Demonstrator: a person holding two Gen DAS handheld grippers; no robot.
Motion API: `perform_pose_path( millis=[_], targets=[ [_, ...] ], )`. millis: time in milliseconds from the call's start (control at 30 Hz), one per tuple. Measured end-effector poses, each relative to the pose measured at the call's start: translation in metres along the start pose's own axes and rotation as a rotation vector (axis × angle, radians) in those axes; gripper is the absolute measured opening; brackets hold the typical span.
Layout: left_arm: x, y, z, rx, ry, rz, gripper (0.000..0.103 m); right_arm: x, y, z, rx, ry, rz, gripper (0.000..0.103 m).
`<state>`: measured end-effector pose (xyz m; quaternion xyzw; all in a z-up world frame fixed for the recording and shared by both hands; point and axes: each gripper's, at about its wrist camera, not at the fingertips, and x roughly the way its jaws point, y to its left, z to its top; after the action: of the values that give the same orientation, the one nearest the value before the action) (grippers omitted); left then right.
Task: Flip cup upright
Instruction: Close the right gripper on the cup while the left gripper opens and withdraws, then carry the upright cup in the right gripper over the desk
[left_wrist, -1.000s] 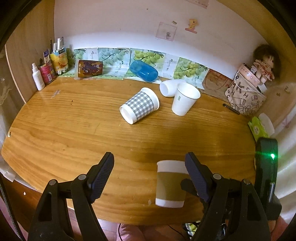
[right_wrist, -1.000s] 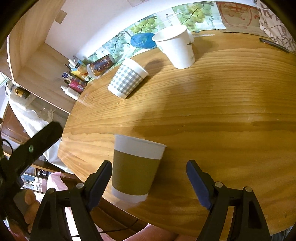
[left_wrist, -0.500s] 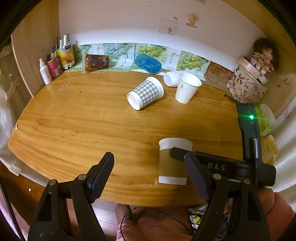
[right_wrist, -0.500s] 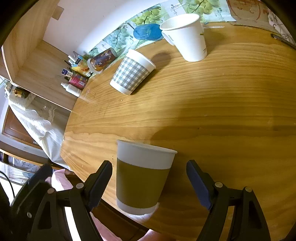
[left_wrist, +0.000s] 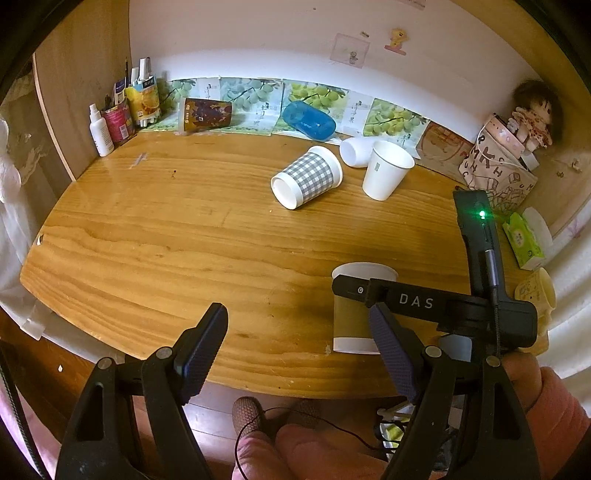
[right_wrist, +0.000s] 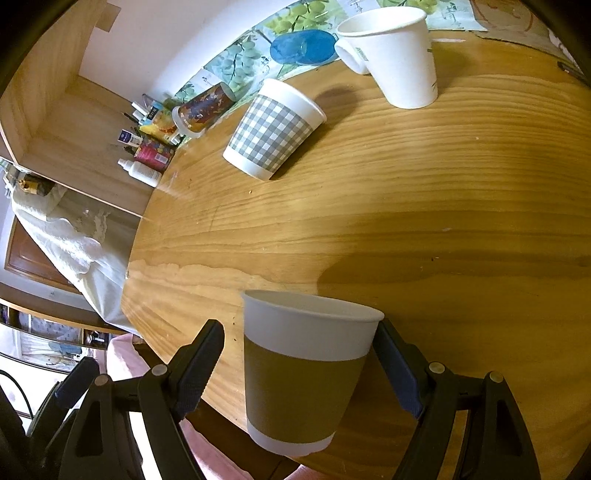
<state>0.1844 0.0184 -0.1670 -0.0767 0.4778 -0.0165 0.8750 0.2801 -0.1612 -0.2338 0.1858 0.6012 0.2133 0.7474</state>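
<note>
Left wrist view: the left gripper (left_wrist: 295, 354) hangs wide and empty over the desk (left_wrist: 184, 229) edge, leaving the brown-sleeved cup (left_wrist: 356, 306) near that edge to the right gripper (left_wrist: 373, 295).

Right wrist view: the right gripper (right_wrist: 299, 354), wide, brackets the upright cup (right_wrist: 304, 369); contact is uncertain. It has closed in since a second ago. The checked cup (right_wrist: 273, 129) lies sideways.

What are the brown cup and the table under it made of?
Brown cup: looks like paper, matte, with a rolled white rim and a tan band that may be a cardboard sleeve. Table: wood or wood veneer, with visible grain and a glossy varnish that catches the light.
</note>
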Motion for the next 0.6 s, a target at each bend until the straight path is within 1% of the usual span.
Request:
perform_pose_path(
  millis=[100, 233, 300, 333, 367, 600],
  targets=[
    [0.0005, 0.0016, -0.0016, 0.001, 0.012, -0.004, 0.082, 0.0021, -0.0012, 0.0004, 0.015, 0.009, -0.002, 0.083],
    [-0.0023, 0.0014, -0.0024, 0.014, 0.009, -0.007, 0.082, 0.0056, -0.0023, 0.0016, 0.032, 0.018, 0.001, 0.083],
    [-0.0043, 0.0021, -0.0024, 0.020, 0.003, -0.012, 0.082, 0.0055, -0.0024, 0.0014, 0.038, 0.015, 0.002, 0.079],
    [-0.0049, 0.0022, -0.0023, 0.022, 0.002, -0.014, 0.082, 0.0055, -0.0023, 0.0016, 0.040, 0.014, 0.006, 0.071],
    [-0.0053, 0.0021, -0.0025, 0.026, 0.002, -0.013, 0.082, 0.0053, -0.0021, 0.0017, 0.041, 0.013, 0.013, 0.069],
    [-0.0050, 0.0044, -0.0049, 0.034, 0.019, -0.020, 0.082, 0.0010, 0.0005, 0.0007, 0.039, -0.024, 0.008, 0.066]
  ],
)
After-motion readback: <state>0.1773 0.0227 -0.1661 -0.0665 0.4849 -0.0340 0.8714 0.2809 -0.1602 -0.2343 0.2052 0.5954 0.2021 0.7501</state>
